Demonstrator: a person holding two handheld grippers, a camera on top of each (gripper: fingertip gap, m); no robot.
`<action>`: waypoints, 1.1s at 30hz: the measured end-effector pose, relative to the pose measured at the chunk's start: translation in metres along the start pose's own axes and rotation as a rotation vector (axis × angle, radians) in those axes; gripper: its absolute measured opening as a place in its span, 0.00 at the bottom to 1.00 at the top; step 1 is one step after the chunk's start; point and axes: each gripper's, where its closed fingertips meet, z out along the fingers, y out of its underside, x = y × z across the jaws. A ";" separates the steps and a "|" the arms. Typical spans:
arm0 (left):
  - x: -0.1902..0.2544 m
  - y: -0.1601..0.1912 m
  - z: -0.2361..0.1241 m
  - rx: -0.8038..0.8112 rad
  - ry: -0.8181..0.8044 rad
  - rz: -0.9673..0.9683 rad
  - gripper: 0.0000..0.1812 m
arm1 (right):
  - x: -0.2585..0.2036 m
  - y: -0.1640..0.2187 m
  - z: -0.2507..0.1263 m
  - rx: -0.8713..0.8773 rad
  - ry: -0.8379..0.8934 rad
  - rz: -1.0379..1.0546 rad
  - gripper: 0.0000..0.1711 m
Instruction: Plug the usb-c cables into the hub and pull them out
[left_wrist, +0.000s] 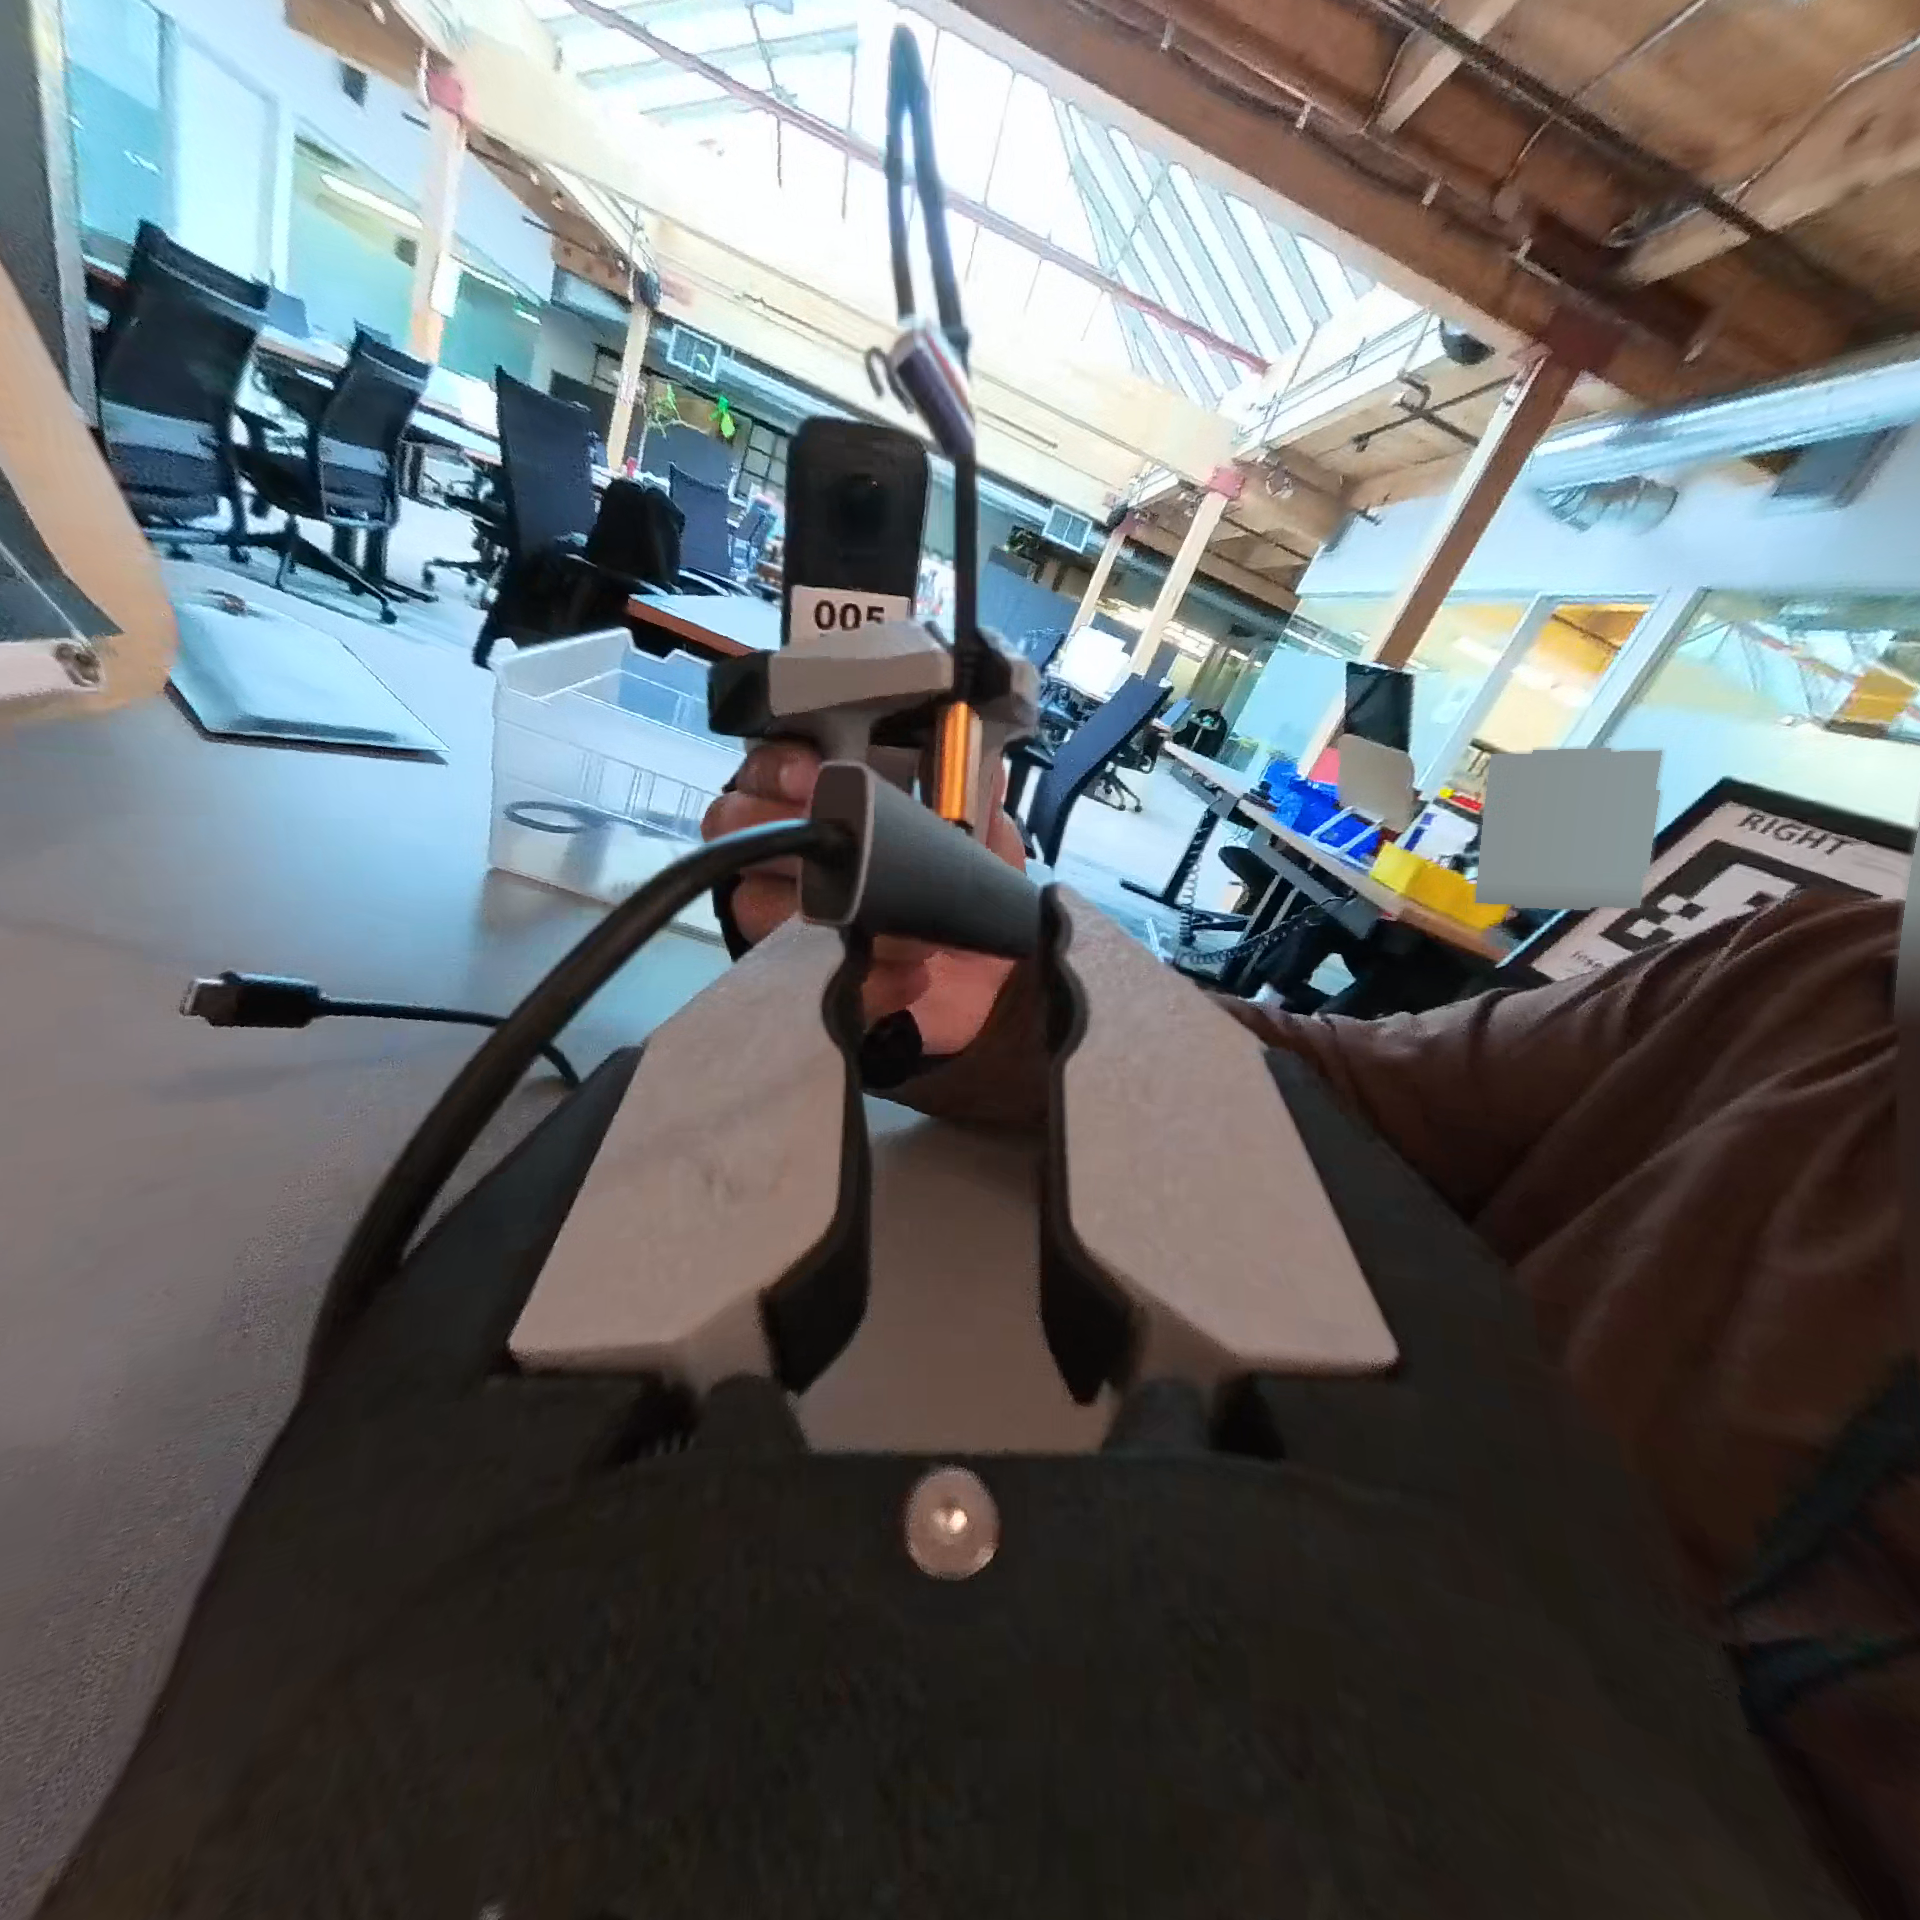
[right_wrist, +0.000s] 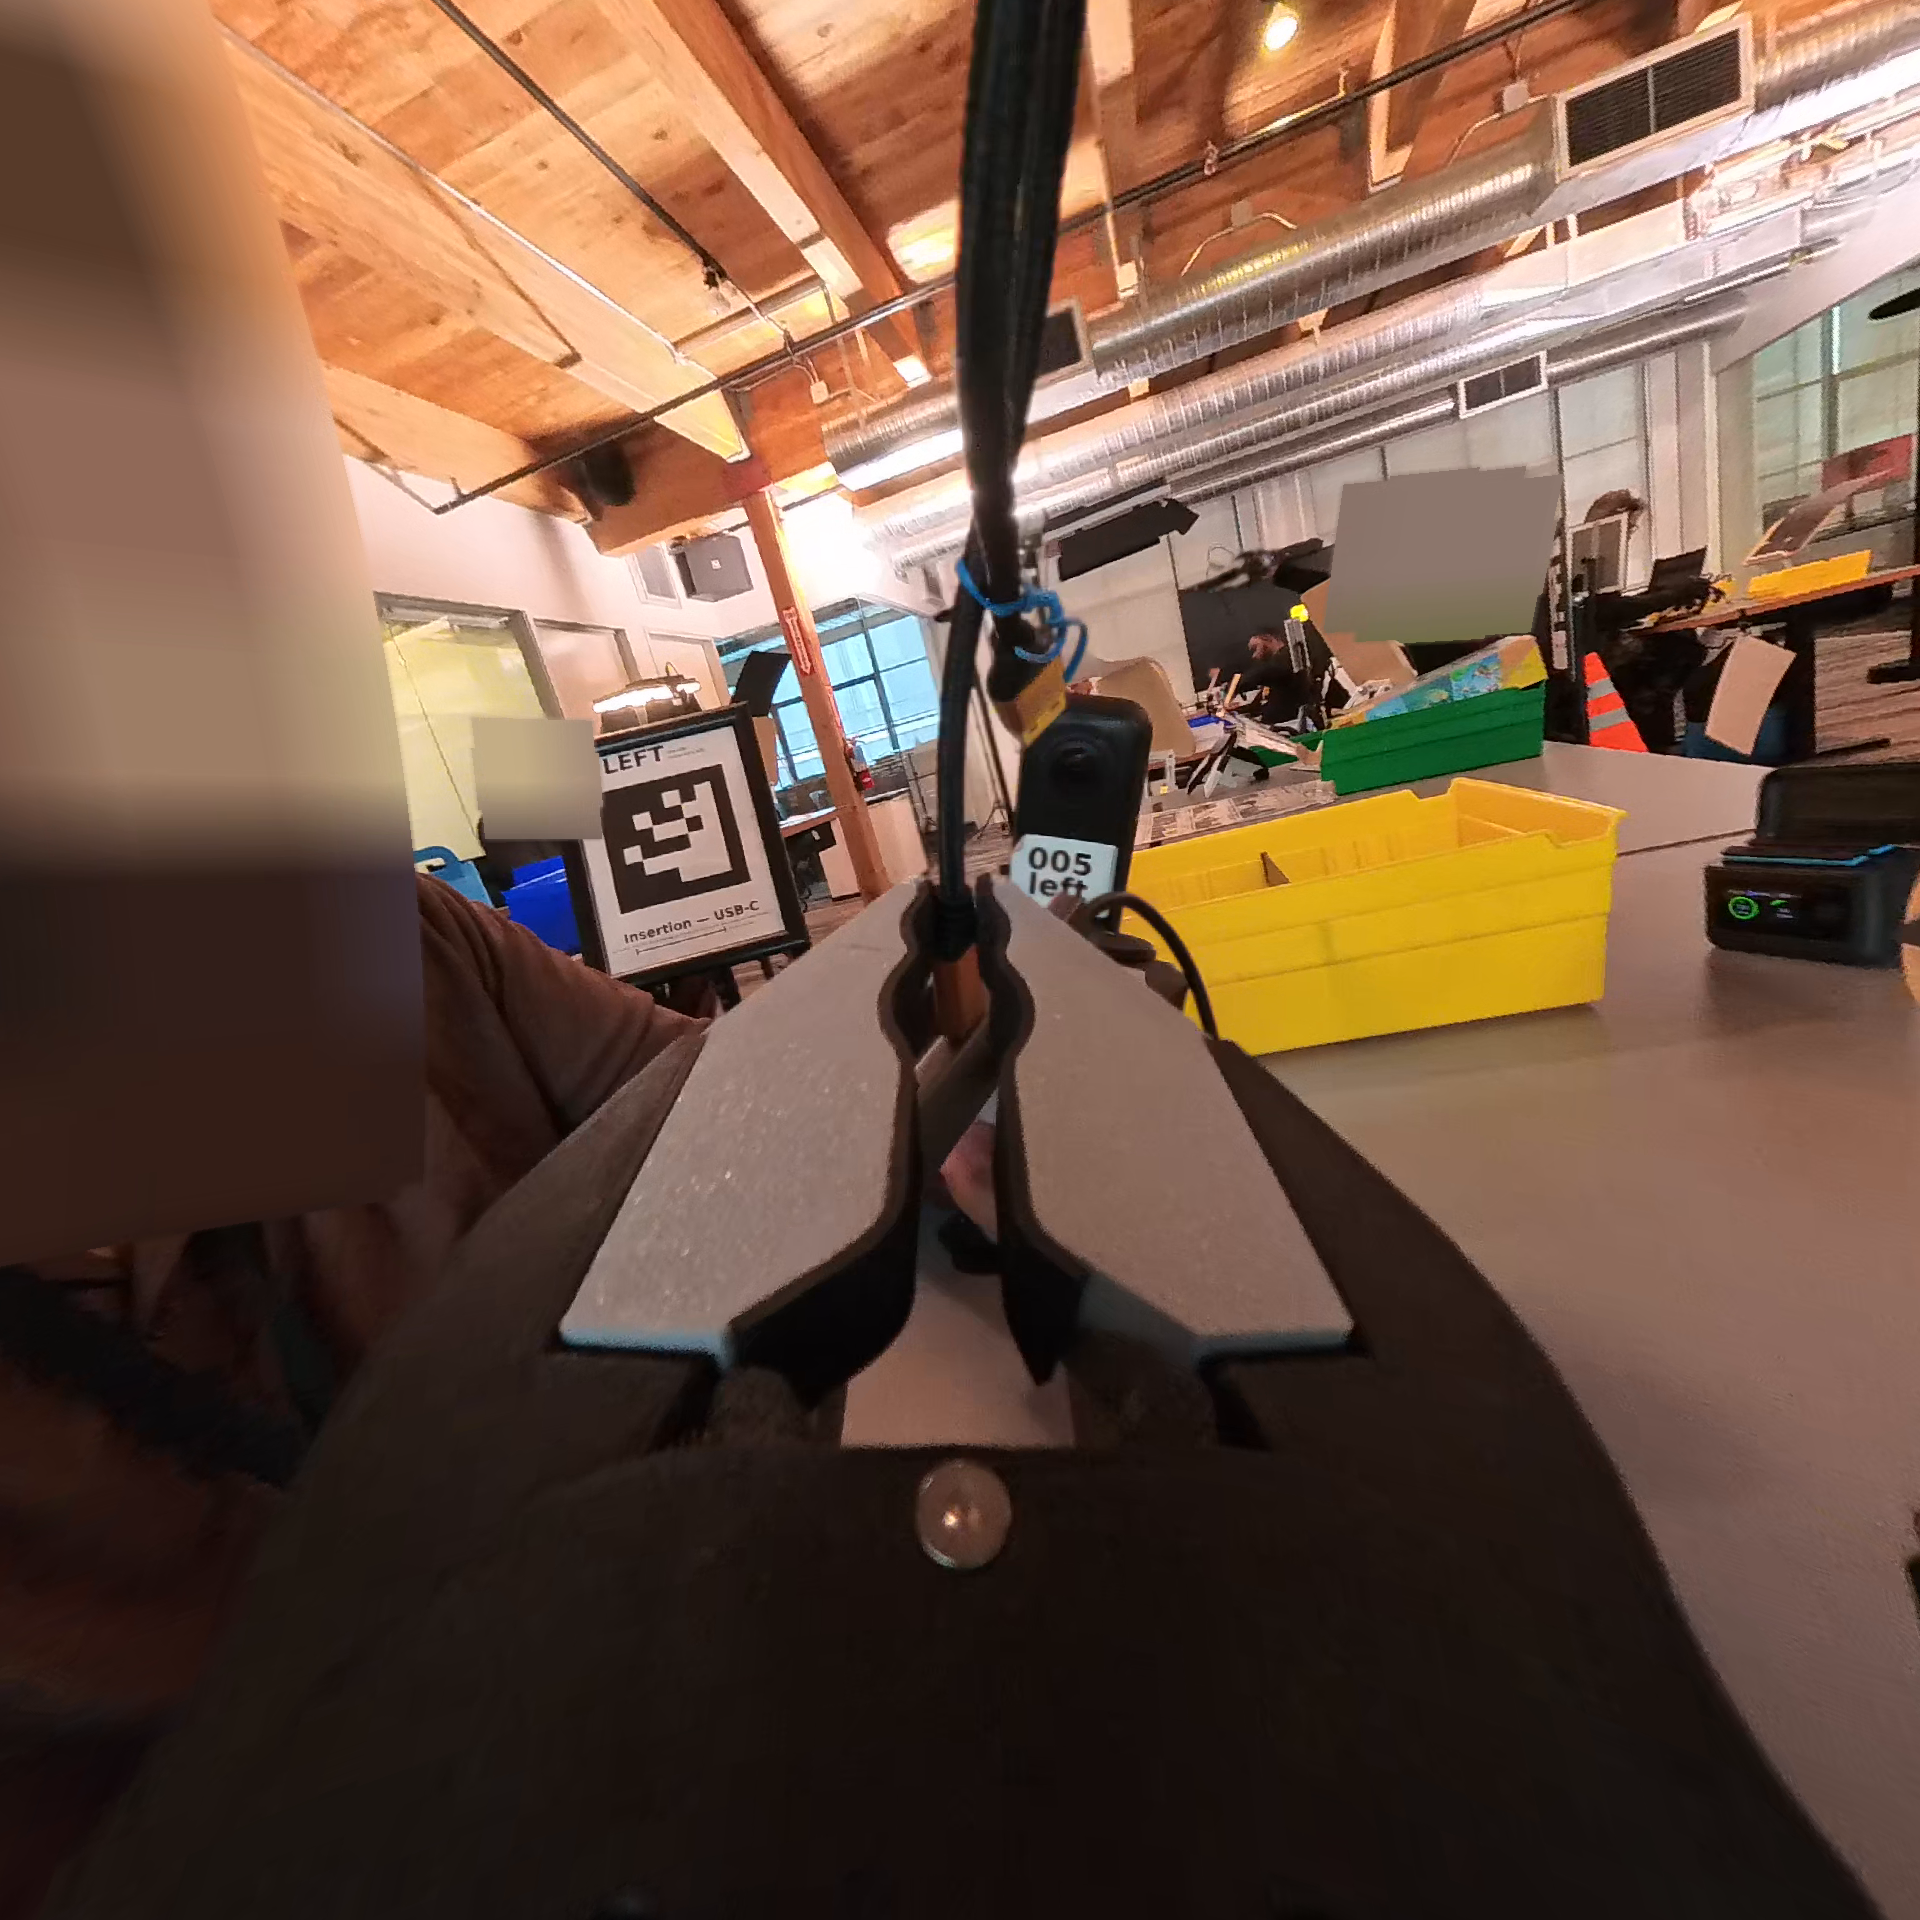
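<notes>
The left gripper (left_wrist: 951, 935) is clamped on one grey wedge-shaped metal hub (left_wrist: 925, 878), held at the fingertips with its thick black lead (left_wrist: 499, 1060) arching down to the near left. The right gripper (left_wrist: 914, 675) faces it from just beyond and is closed around one orange-sleeved USB-C cable end (left_wrist: 951, 764); in the right wrist view the same plug (right_wrist: 956, 982) sits pinched between the right gripper's (right_wrist: 951, 935) two grey fingers (right_wrist: 774, 1143), its black cable bundle (right_wrist: 1003, 312) rising straight up. The plug stands just behind the hub's far end; whether it is seated in a port cannot be told.

A second black USB-C cable (left_wrist: 255, 1001) lies loose on the grey table (left_wrist: 208, 1195), well left of the hub.

Containers: one clear plastic bin (left_wrist: 613, 758) stands far left of the grippers, holding one coiled cable (left_wrist: 545, 816). One yellow plastic bin (right_wrist: 1382, 914) stands on the table (right_wrist: 1558, 1195) to the right, with one brown divider visible inside. One green bin (right_wrist: 1439, 738) lies farther back.

Two framed marker signs are present, one per view (left_wrist: 1745, 894) (right_wrist: 681, 842). One small black device with a lit screen (right_wrist: 1808, 904) sits at the far right. A brown-sleeved arm (left_wrist: 1558, 1122) crosses the right side.
</notes>
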 end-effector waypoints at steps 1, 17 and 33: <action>0.000 -0.002 -0.001 0.013 -0.005 0.008 0.13 | -0.002 0.000 0.001 0.000 -0.011 0.003 0.02; -0.020 -0.021 -0.017 0.081 -0.175 0.187 0.04 | 0.022 0.015 -0.004 -0.138 0.187 -0.029 0.05; -0.031 -0.013 -0.016 0.030 -0.251 0.206 0.04 | 0.033 0.025 -0.004 -0.208 0.271 -0.079 0.01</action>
